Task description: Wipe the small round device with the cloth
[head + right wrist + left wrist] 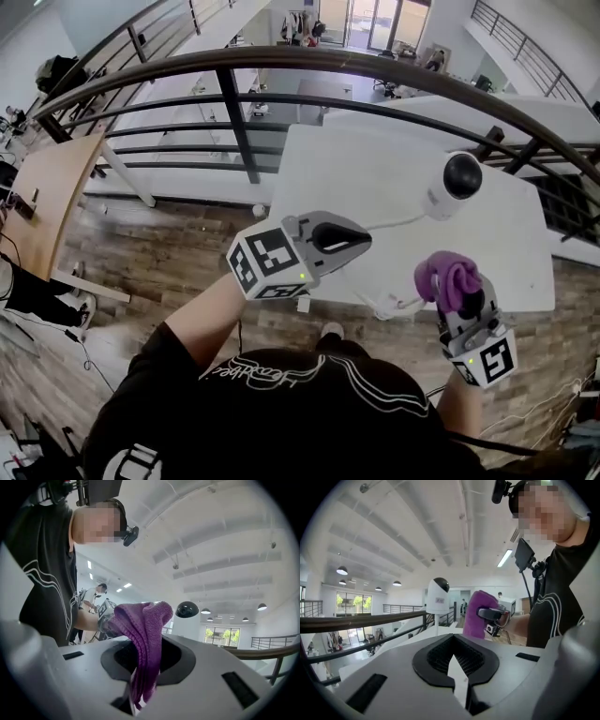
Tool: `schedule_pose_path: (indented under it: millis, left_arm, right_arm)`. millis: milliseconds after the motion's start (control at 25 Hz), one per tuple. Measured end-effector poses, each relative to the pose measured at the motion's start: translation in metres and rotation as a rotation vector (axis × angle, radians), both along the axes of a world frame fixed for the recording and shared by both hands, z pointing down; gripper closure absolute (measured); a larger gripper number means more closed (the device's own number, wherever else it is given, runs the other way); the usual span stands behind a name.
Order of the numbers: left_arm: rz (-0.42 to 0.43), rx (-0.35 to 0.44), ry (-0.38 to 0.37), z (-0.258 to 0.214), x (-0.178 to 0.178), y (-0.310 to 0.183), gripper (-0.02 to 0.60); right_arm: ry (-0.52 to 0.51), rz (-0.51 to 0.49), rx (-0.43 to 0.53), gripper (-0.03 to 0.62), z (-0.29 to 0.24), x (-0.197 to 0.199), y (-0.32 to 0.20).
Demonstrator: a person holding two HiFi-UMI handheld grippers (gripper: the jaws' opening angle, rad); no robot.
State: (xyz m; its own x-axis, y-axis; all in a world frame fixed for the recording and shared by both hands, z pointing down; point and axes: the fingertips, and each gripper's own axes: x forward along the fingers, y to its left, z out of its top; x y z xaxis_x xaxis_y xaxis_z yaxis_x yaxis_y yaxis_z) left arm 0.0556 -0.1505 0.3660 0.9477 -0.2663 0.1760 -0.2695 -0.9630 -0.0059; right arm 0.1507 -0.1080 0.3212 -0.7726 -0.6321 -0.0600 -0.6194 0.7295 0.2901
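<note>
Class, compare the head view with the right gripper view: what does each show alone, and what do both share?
Only the head view shows the white table and a white cable lying on it. Only the right gripper view shows ceiling lamps and how the right tool is shut on the purple cloth. Both show that cloth and the small round device.

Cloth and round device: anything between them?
Nothing. In the head view only bare white table shows between the cloth and the round device; the right gripper view shows open air.
</note>
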Motion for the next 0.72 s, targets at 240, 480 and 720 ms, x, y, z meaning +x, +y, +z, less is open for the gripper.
schedule_pose_path:
  millis: [240,480,720]
  left_arm:
    - [0.08,-0.059,0.005,-0.023,0.008,0.028,0.574]
    - [0.068,-0.056,-0.007,-0.014,0.014,-0.005,0.574]
    - [0.17,-0.057,0.0,0.0,-0.008,-0.027,0.574]
  right_arm:
    - [0.008,-0.103,0.006,0.536,-0.022,-0.016,0.005]
    - [-0.06,-0.124,-0.047,0.536,-0.019,-0.006,-0.027]
    - [0.01,0.003,-0.021,0.536,-0.023,-0.03,-0.031]
